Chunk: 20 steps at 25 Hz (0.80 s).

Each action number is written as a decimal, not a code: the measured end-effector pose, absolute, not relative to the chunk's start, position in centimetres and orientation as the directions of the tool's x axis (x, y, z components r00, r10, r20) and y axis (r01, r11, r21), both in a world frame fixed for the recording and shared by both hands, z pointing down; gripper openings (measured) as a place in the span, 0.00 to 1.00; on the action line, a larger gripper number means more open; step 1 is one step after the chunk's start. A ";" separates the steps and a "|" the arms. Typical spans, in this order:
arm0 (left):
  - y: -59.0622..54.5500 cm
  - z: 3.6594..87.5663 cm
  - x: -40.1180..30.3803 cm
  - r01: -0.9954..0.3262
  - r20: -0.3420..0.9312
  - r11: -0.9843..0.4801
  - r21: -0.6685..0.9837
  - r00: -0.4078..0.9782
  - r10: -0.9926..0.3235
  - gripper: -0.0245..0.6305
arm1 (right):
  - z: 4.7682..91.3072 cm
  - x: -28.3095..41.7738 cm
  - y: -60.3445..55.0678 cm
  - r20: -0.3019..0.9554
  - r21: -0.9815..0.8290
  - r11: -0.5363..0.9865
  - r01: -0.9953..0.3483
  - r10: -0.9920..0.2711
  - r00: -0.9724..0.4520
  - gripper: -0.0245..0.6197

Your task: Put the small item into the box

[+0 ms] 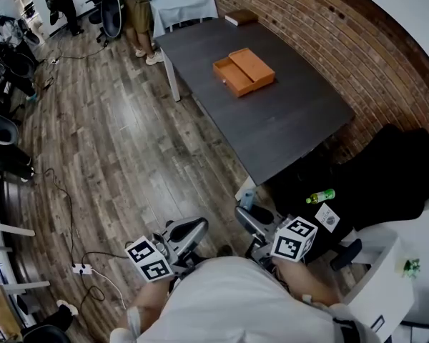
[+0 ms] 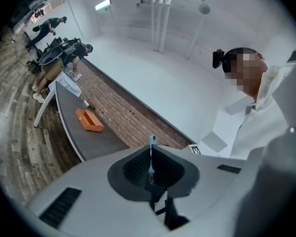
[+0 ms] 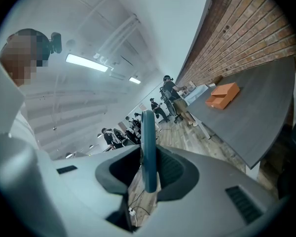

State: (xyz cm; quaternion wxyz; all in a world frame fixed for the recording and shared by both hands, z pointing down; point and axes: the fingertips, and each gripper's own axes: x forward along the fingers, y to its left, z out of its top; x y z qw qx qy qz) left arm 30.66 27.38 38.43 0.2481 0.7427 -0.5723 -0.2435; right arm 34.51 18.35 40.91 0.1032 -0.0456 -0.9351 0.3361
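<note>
An orange box lies open on the dark table, far ahead of me; it also shows small in the left gripper view as the box and in the right gripper view as the box. Both grippers are held close to my body, short of the table's near end. My right gripper is shut on a small flat blue item, seen edge-on and standing upright between the jaws. My left gripper has its jaws together; only a thin pale sliver shows at the seam. In the head view the left gripper and right gripper point forward.
A brown book lies at the table's far end. A black chair and a green bottle are at the right by the brick wall. A power strip and cables lie on the wooden floor. People stand far back.
</note>
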 end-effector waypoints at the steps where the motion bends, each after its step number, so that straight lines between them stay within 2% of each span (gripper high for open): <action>1: 27.3 38.4 30.1 -0.729 -0.078 -0.228 0.646 0.235 -0.969 0.07 | 40.9 33.9 18.2 0.163 -0.637 0.771 0.011 0.149 -0.975 0.20; 20: 29.0 37.2 10.6 -0.695 -0.090 -0.325 0.642 0.352 -0.932 0.07 | 39.0 14.8 18.8 0.180 -0.613 0.785 -0.089 0.028 -0.983 0.20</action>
